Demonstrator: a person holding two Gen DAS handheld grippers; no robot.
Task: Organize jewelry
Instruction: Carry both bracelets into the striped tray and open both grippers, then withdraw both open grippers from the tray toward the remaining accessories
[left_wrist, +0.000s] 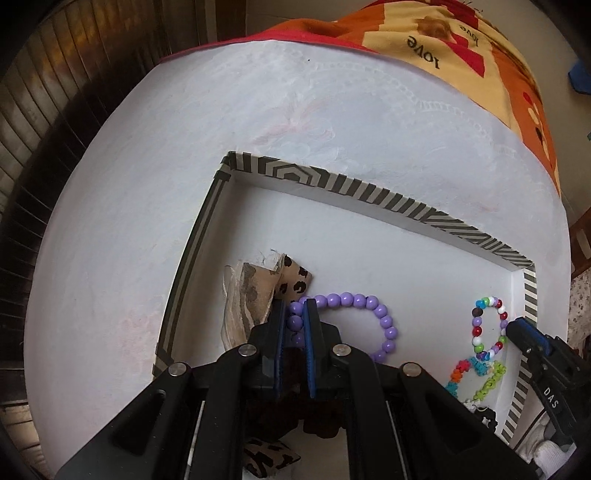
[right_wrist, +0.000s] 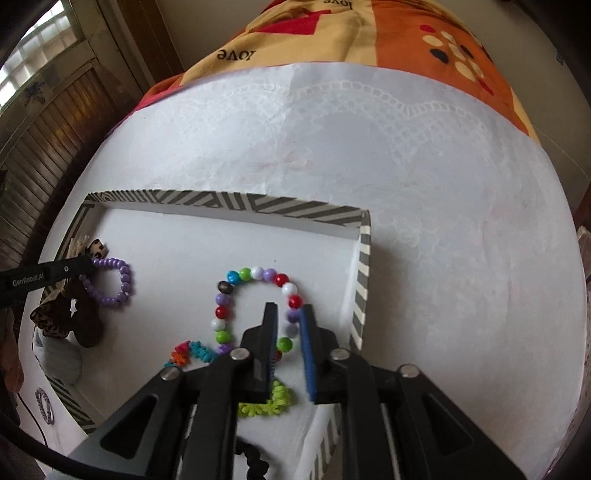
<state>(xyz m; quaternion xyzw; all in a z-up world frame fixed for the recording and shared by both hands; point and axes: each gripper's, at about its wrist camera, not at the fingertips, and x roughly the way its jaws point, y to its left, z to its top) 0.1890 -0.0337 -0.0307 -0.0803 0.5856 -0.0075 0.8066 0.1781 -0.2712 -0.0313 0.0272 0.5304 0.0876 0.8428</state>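
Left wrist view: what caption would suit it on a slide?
Left claw shut on a purple bead bracelet inside a striped-rim tray, multicoloured bracelet alongside.

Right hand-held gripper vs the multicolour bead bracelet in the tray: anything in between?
Nothing visible. The right hand-held gripper already straddles the multicolour bead bracelet on its right side, jaws slightly apart with beads between them. The lime scrunchie lies nearer the camera, under the fingers, and the tray wall stands to the right.

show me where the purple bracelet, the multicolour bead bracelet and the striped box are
Purple bracelet (left_wrist: 386, 319): left wrist view, on a bead at its right curve.
Multicolour bracelet (right_wrist: 257, 272): right wrist view, on the white bead at its top.
Striped box (right_wrist: 221, 205): right wrist view, on its far rim.
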